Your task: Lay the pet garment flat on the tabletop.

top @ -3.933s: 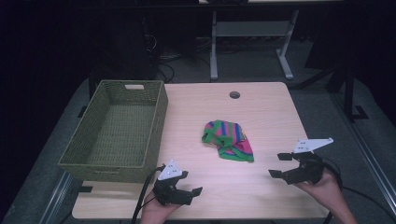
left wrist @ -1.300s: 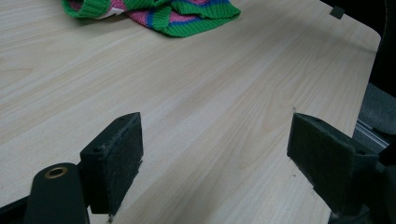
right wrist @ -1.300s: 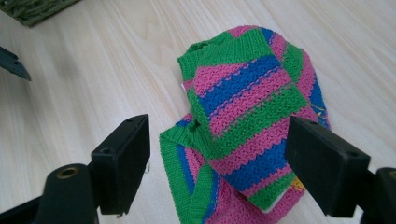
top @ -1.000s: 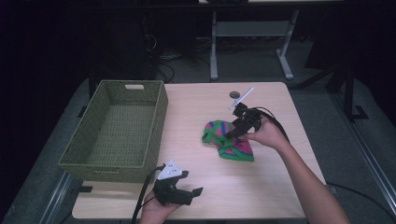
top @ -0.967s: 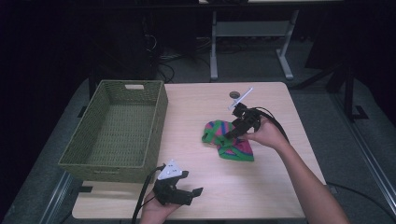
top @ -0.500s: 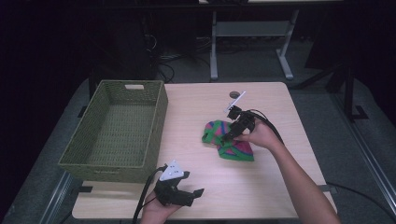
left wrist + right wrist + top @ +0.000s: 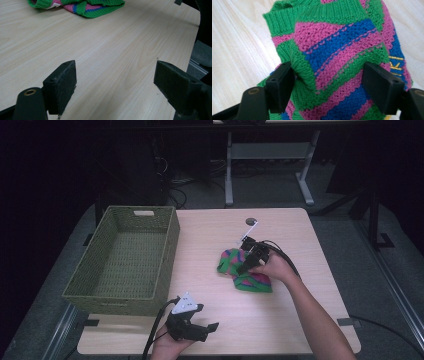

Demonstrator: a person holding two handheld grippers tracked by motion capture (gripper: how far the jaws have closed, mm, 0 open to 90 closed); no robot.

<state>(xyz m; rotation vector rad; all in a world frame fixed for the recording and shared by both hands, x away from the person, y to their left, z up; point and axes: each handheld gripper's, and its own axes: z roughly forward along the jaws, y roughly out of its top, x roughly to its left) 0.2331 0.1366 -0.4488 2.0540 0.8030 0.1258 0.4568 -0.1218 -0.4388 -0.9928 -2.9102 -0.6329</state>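
The right gripper (image 7: pixel 248 263) sits on the knitted garment (image 7: pixel 245 272), its jaws spread wide to either side of a raised fold and not yet closed on it. The left gripper (image 7: pixel 192 327) rests by the table's (image 7: pixel 210 230) near edge, well apart from the garment, jaws likewise spread with nothing between them. Likely faults: the jaws may close on only the top layer, so the bundle unfolds and trails when lifted; or a shallow bite on the springy knit may slip free. The garment lies crumpled near the middle of the table, to the right of the green wicker basket (image 7: pixel 125 257), which stands empty. It is a soft, chunky knit in green, pink and blue stripes with a ribbed green hem (image 7: pixel 329 12).
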